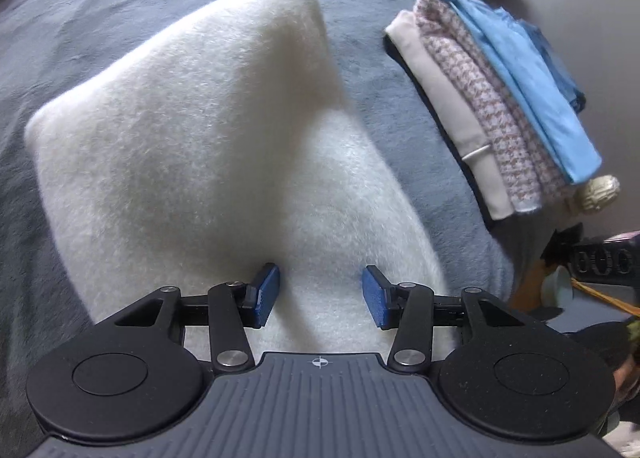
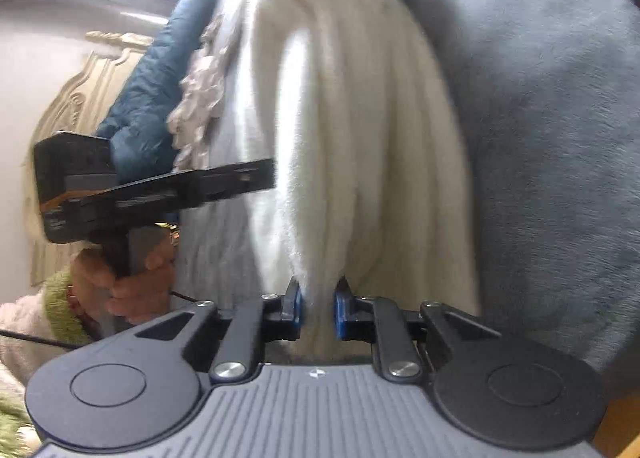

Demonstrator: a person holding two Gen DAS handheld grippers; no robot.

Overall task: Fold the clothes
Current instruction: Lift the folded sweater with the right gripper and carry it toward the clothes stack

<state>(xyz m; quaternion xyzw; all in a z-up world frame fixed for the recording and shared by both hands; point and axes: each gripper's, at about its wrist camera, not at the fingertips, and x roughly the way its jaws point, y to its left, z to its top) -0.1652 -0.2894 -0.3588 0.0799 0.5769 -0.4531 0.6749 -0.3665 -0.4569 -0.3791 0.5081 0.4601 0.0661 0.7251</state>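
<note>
Only the right view shows right gripper (image 2: 318,308) jaws clenching white fleece (image 2: 360,117); left gripper (image 1: 320,296) jaws released.

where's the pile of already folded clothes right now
In the left wrist view, the folded pile sits at the right on the grey bedspread, beside the white fluffy garment, light blue piece on top.

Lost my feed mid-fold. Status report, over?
Left gripper open over white garment. Right gripper shut on its bunched edge. Folded stack alongside, not in the way.
</note>
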